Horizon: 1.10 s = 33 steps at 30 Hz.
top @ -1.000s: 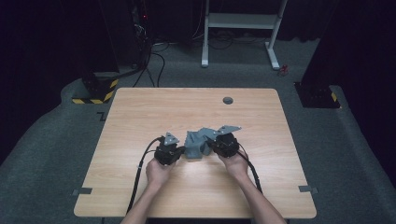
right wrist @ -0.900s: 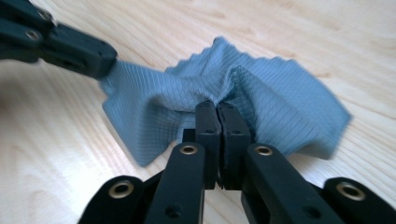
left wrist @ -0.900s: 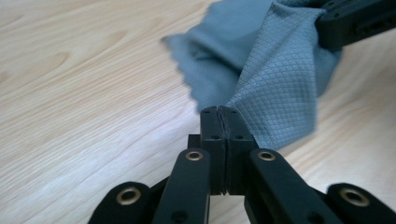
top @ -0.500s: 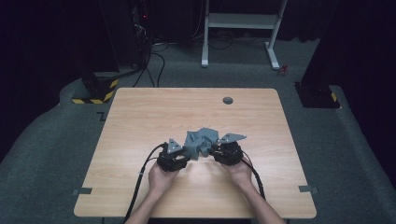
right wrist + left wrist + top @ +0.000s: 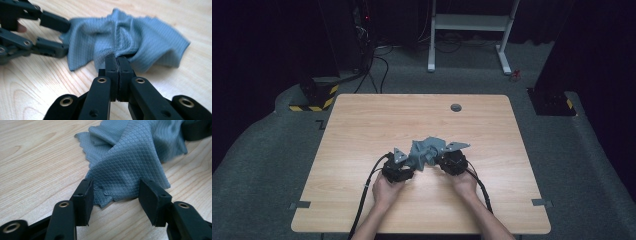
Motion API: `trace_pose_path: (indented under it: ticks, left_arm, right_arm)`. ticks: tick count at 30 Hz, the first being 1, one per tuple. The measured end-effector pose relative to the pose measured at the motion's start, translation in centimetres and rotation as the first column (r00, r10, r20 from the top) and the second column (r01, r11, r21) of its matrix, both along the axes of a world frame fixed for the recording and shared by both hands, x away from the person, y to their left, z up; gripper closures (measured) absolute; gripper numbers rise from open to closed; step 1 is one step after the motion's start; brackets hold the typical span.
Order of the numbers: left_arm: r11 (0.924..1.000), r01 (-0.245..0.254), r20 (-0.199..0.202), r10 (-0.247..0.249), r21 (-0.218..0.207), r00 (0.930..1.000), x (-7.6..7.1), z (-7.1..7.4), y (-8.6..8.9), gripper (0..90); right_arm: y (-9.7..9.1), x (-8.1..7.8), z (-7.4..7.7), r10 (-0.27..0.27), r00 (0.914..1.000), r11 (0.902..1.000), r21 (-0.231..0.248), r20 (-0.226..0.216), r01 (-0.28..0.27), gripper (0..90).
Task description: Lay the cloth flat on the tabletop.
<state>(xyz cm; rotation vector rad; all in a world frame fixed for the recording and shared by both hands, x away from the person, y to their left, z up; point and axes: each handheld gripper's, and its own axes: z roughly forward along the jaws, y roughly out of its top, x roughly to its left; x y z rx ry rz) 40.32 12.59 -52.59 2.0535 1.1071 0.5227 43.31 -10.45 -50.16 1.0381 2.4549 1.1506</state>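
Here the grey cloth (image 5: 428,151) lies crumpled on the wooden table (image 5: 362,130), between both grippers. The right gripper (image 5: 117,59) pinches a fold tight — the left gripper (image 5: 116,192) has just been opening, its jaws apart around a loose corner.

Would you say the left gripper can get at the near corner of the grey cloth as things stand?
Probably yes: the left gripper has just been opening, and the corner of the grey cloth lies between its jaws, unpressed, with nothing in the way.
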Motion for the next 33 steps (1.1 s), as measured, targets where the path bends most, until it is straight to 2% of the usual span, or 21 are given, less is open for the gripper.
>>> trace_pose_path:
  ticks: [6,10,13,15,16,18,22,24,25,28,31,33]
  left_arm:
    - [1.0000,-0.001,-0.001,0.001,-0.002,1.0000,-0.1,0.0,-0.1,42.1]
    - [1.0000,-0.002,0.000,0.002,-0.001,1.0000,-0.1,0.0,-0.1,41.6]
    - [1.0000,0.001,-0.002,-0.001,-0.001,1.0000,-0.1,0.0,-0.1,41.2]
    - [1.0000,0.002,-0.001,-0.002,-0.002,1.0000,-0.1,0.0,-0.1,41.0]
    - [1.0000,0.002,-0.001,-0.002,-0.002,1.0000,-0.1,0.0,-0.1,41.1]
    - [1.0000,0.002,-0.002,-0.002,-0.002,1.0000,-0.1,0.0,-0.1,41.1]
    - [1.0000,0.001,0.000,-0.001,-0.002,1.0000,-0.1,0.0,-0.1,41.3]
    - [1.0000,0.000,0.000,0.000,-0.003,1.0000,-0.1,0.0,-0.1,41.4]
    - [1.0000,0.001,-0.001,-0.001,-0.002,1.0000,-0.1,0.0,-0.1,41.4]
    - [1.0000,0.000,0.000,0.000,-0.003,1.0000,-0.1,0.0,-0.1,41.5]
    - [1.0000,0.000,0.000,0.000,-0.002,1.0000,-0.1,0.0,-0.1,41.2]
    - [1.0000,0.002,0.000,-0.002,0.001,1.0000,-0.1,0.0,-0.1,41.1]
  right_arm:
    - [0.7,0.6,2.5,0.007,0.9995,0.9999,0.009,0.031,-0.007,89.3]
    - [2.3,1.4,3.5,0.014,0.9992,0.9998,-0.017,0.037,-0.014,89.1]
    - [3.7,2.5,3.1,0.011,0.9999,0.9978,-0.066,0.012,-0.010,88.1]
    - [4.5,3.4,2.1,0.005,0.9997,0.9934,-0.114,-0.023,-0.008,83.8]
    - [4.8,3.7,1.6,-0.010,0.9991,0.9925,-0.122,-0.042,0.005,79.6]
    - [4.6,3.7,1.3,-0.010,0.9986,0.9953,-0.097,-0.051,0.005,75.7]
    - [2.9,1.5,2.4,0.010,0.9998,0.9986,-0.052,0.019,-0.009,72.7]
    - [1.7,0.3,2.9,0.022,0.9979,0.9979,-0.063,0.061,-0.018,72.9]
    - [1.1,-0.2,2.9,0.023,0.9974,0.9973,-0.072,0.068,-0.018,72.9]
    - [0.0,-0.6,1.8,0.007,0.9991,0.9943,-0.107,0.041,-0.003,72.1]
    - [-0.1,0.3,0.2,-0.029,0.9995,0.9941,-0.105,-0.015,0.028,68.0]
    - [0.3,0.9,-0.4,-0.032,0.9991,0.9941,-0.104,-0.028,0.029,72.1]
